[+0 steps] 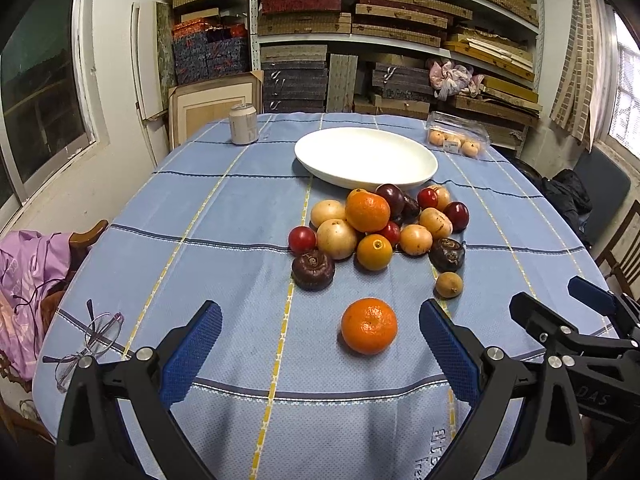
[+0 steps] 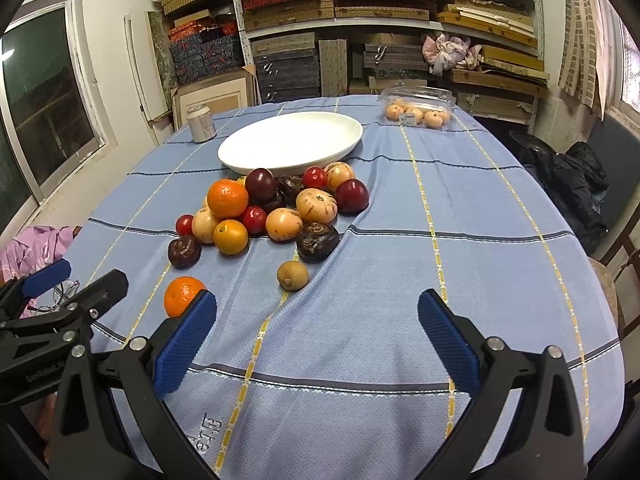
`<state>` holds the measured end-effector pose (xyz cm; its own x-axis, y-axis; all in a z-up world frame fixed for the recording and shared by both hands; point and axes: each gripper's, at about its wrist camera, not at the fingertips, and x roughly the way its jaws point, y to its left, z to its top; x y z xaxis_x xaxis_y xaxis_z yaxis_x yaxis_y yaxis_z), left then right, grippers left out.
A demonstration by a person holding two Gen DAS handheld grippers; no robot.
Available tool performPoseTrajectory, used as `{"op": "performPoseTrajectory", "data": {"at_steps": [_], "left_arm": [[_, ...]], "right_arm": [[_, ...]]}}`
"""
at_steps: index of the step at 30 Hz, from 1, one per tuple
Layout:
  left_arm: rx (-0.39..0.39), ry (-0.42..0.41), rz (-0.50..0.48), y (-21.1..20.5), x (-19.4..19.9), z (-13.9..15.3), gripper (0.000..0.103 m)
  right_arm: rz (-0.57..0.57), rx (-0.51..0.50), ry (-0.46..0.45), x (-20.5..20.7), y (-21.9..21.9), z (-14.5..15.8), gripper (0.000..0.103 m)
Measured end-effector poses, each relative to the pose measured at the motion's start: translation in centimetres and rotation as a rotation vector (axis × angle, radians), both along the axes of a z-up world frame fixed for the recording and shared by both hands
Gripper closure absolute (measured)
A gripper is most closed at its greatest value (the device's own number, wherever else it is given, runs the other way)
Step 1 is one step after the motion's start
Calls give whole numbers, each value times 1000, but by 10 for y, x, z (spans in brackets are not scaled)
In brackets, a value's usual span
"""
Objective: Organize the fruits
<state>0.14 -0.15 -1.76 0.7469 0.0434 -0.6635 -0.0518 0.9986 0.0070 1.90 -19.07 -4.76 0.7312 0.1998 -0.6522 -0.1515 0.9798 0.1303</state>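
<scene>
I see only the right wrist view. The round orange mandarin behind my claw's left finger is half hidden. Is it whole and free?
Observer: Yes. The left wrist view shows the round orange mandarin whole on the blue checked tablecloth, apart from the fruit pile.
Operator: Does the left claw hold something?
Observer: No. The left claw is open and empty. The mandarin lies in line with its gap, touching neither finger.
Operator: Is anything at its left?
Observer: Thin-framed eyeglasses lie on the cloth there.

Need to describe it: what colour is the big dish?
Plain white dish, clearest in the right wrist view.
</scene>
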Motion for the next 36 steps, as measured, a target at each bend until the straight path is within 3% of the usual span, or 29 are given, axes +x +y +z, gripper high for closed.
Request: {"op": "performPoseTrajectory", "data": {"at_steps": [28,32,36], "left_arm": [[14,35,-11,2,8,-14,3],[11,103,5,17,19,-38,3],[-43,184,10,33,30,-62,3]], "right_arm": [[26,-18,0,4,5,-9,4],[32,-74,19,11,5,-26,4],[29,-58,58,22,-5,-41,4]]}}
